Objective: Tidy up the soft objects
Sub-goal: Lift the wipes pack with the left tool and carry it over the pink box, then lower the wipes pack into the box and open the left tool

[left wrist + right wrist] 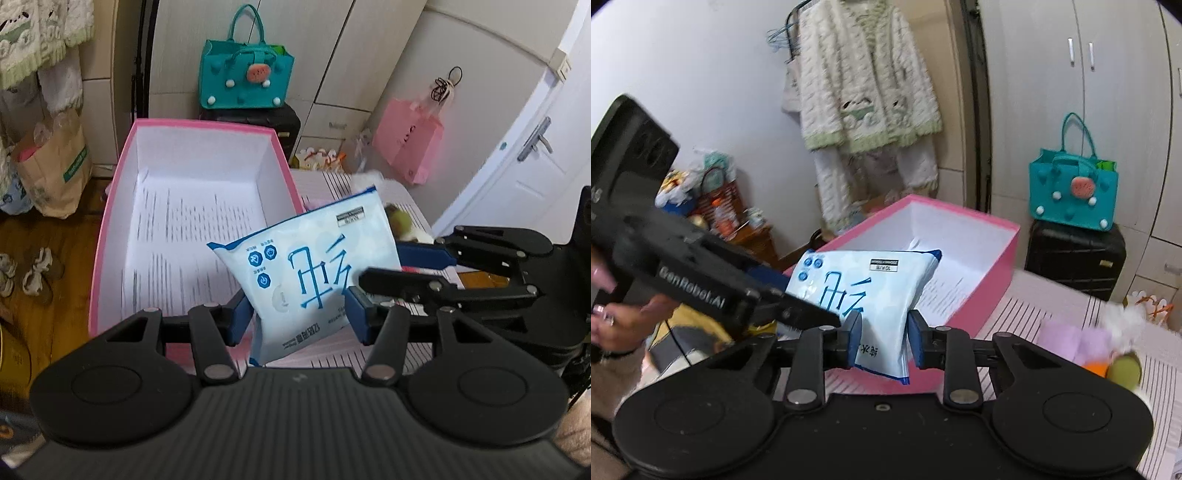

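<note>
- Pack (310, 273): I held it in the air at the box's (110, 206) near right corner, long axis tilted up and away.
- Left hand-held gripper (299, 317): clamped on its lower end.
- Right hand-held gripper (884, 338): pinched on the same pack.
- Box: open, ahead and left of both grippers.

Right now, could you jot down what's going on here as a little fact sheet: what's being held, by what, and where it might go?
held item: light-blue soft pack, off the surface
left hand-held gripper: closed on the pack's sides
right hand-held gripper: clamped on the pack's lower edge
container: pink box, open, white inside, nothing in it but printed paper lining
pack position: in front of the box
nearby: purple soft item on striped surface
background: teal handbag
</note>
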Action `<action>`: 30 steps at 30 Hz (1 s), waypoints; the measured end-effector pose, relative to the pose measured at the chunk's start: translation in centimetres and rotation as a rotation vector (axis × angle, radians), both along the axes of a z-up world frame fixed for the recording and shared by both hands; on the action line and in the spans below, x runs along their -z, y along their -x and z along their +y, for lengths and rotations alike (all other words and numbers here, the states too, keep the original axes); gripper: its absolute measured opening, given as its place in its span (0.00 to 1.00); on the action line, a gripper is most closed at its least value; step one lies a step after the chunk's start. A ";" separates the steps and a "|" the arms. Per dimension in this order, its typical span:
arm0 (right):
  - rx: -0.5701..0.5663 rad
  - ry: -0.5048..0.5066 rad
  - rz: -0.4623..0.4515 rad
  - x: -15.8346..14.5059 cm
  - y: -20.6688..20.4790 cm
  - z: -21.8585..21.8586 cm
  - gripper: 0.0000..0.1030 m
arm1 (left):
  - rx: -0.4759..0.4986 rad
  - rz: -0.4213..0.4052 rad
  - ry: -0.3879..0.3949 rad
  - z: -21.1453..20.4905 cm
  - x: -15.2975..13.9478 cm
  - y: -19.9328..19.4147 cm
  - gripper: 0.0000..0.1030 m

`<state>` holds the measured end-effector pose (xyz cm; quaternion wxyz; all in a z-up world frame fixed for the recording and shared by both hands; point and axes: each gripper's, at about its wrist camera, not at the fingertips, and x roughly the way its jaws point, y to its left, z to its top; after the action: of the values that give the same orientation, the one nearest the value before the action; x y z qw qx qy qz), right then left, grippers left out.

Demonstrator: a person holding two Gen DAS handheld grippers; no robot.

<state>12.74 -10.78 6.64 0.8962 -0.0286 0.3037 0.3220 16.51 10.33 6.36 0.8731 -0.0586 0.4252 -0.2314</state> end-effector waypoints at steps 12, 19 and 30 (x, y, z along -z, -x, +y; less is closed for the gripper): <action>0.013 0.123 -0.052 0.8 -10.1 3.9 0.31 | -0.146 0.032 0.044 2.0 2.2 -11.3 0.50; 0.049 0.131 0.035 3.1 -15.8 4.8 0.31 | -0.185 0.127 0.027 1.8 5.2 -16.8 0.52; 0.108 0.258 0.071 6.1 -19.3 6.8 0.31 | -0.158 0.212 -0.042 0.5 7.2 -20.9 0.50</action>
<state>32.04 -3.94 0.50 0.8898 -0.1161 0.3751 0.2323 37.41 10.80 -0.81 0.8397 -0.0977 0.5140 -0.1453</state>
